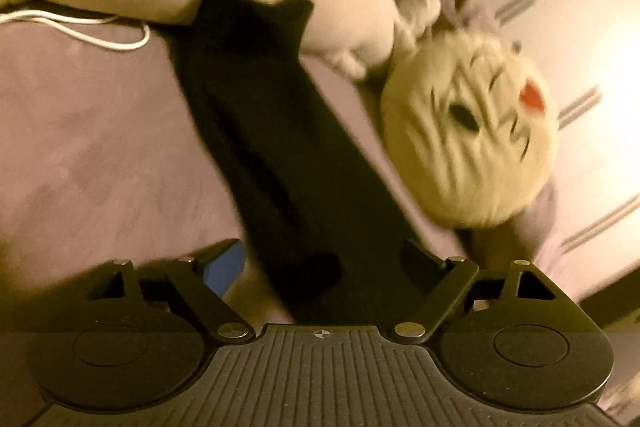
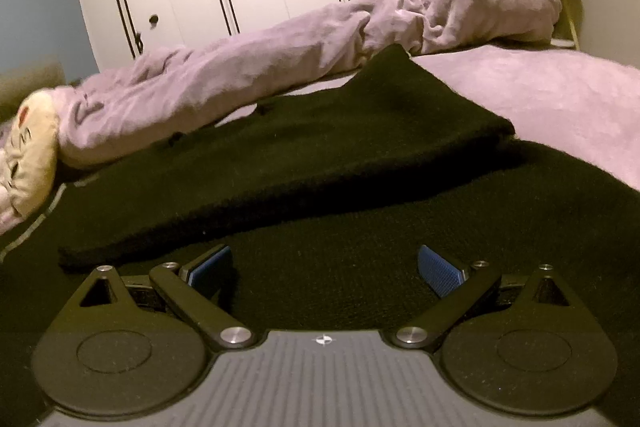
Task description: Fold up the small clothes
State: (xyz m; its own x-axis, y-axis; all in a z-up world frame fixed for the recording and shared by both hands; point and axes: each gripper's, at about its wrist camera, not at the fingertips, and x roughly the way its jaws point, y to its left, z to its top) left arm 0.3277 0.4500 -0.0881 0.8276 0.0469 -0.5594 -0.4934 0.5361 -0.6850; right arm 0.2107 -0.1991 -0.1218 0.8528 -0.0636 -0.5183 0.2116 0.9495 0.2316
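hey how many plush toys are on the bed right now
1. The cream cat-face plush lies at the bed's edge beside the bunched lilac blanket, left of the black garment in the right wrist view. Others could be hidden behind the blanket.

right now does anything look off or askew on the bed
Nothing damaged or spilled. The black garment lies only partly folded, one flap doubled back at a slant. A white cable trails loose on the purple bedcover, and the duvet is bunched in a long roll.
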